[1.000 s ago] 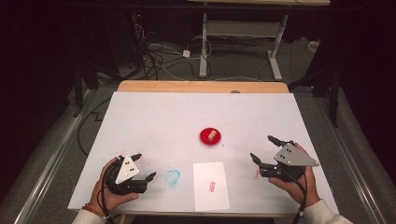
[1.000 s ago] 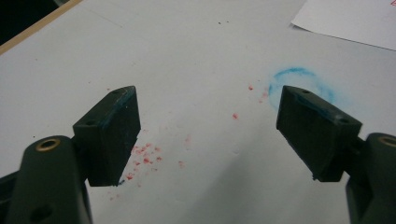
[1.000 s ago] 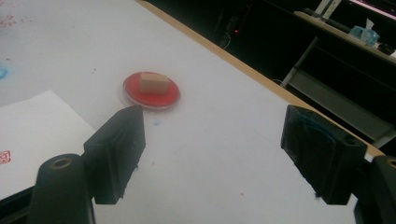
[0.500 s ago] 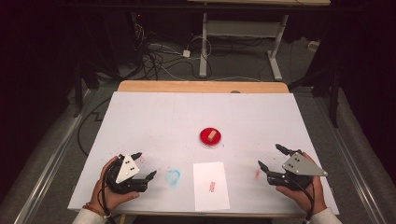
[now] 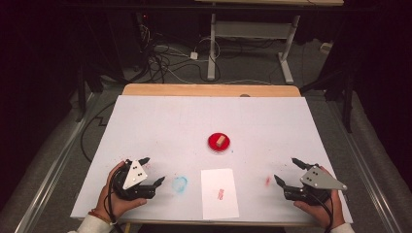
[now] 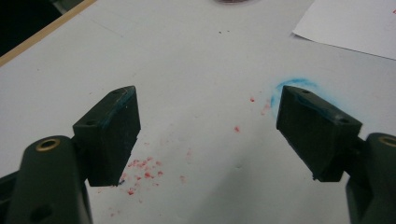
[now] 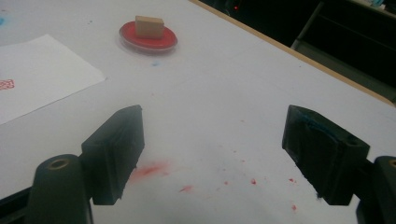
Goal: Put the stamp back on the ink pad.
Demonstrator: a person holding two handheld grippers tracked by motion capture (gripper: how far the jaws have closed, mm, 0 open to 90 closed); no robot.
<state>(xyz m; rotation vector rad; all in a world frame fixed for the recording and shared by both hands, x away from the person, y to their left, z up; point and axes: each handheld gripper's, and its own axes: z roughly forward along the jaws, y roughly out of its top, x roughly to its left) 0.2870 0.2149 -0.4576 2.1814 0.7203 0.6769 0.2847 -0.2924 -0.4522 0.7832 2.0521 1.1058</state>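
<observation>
Resting wide open and empty, both grippers sit at the near edge of the white table (image 5: pixel 160 121), either side of a stamped white paper sheet (image 5: pixel 219 191).

The right gripper (image 5: pixel 290 171) has pulled back toward the person and lowered over the past second, ending farther from the round red ink pad (image 5: pixel 219 142), where the small tan wooden stamp block (image 5: pixel 221 140) lies untouched. The left gripper (image 5: pixel 151 170) has not moved, its jaws spread beside a blue ink smudge (image 5: pixel 180 184) left of the sheet. A red mark (image 5: pixel 221 194) on the sheet suggests the stamping is finished and the hands are returning to rest.
</observation>
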